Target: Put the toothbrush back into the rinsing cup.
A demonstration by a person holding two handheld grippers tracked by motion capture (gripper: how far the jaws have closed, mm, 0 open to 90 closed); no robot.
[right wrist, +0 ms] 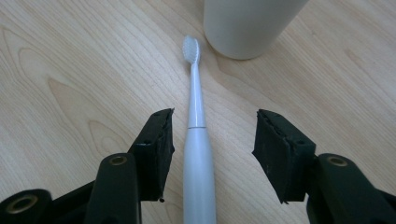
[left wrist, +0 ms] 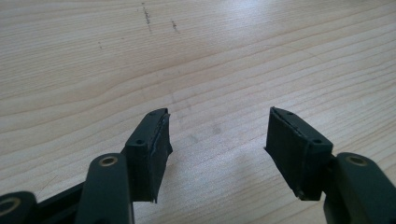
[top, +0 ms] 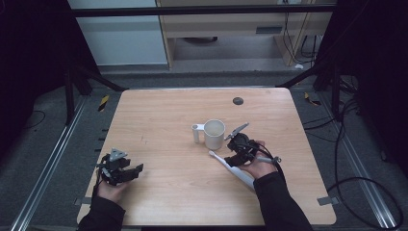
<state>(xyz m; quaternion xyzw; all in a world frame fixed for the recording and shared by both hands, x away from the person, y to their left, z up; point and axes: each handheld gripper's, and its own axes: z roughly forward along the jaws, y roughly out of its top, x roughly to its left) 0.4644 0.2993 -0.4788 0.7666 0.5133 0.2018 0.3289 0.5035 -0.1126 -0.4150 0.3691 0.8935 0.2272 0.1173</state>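
A pale wooden worktop [top: 159,120] with rounded corners stands on a grey floor [top: 43,144]. A small dark round disc [top: 237,101] sits near its far edge. Beyond it are a light wooden cabinet [top: 231,24] and loose black cables [top: 356,144] on the right.

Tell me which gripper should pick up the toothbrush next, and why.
Right. The right gripper is open with its jaws on either side of the toothbrush handle, beside the mug. The left gripper is open over bare table, far from it.
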